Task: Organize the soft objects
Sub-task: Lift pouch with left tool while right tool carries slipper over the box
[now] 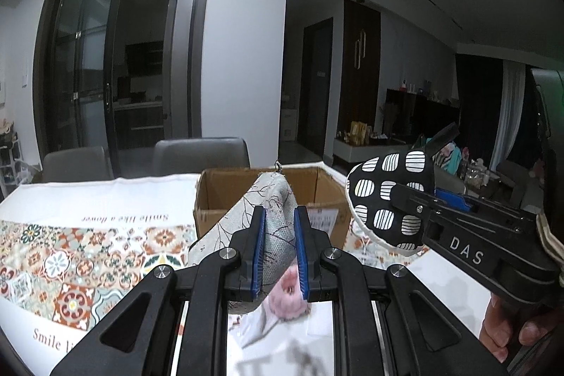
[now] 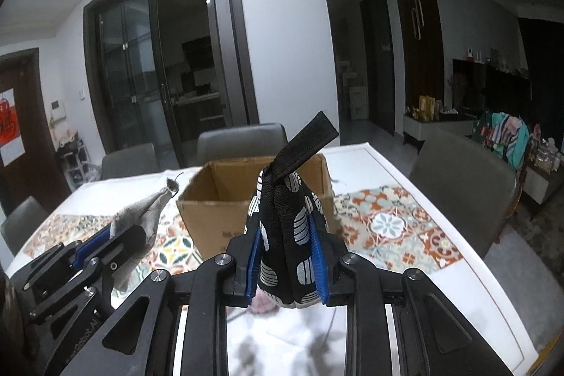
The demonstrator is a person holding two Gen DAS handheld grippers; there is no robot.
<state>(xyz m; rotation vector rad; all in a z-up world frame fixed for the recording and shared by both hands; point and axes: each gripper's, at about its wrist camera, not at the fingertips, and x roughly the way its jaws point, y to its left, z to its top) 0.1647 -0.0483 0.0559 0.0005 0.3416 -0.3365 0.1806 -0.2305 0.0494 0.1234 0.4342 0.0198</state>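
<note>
My left gripper (image 1: 279, 217) is shut on a grey fabric pouch (image 1: 278, 235) with a branch print, held above the table. It shows again at the left of the right wrist view, where the left gripper (image 2: 116, 235) pinches the grey pouch (image 2: 144, 210). My right gripper (image 2: 287, 235) is shut on a black oven mitt (image 2: 285, 221) with white striped patches and a black loop on top. The same black mitt (image 1: 387, 196) appears at the right of the left wrist view. An open cardboard box (image 1: 317, 196) (image 2: 218, 199) stands on the table just beyond both grippers.
The table (image 1: 105, 192) carries a tile-patterned runner (image 1: 77, 256) (image 2: 387, 228). Something pink lies blurred below the grippers (image 1: 287, 298). Grey chairs (image 1: 201, 152) (image 2: 465, 185) stand at the far side and the right. A hand (image 1: 511, 330) holds the right gripper's handle.
</note>
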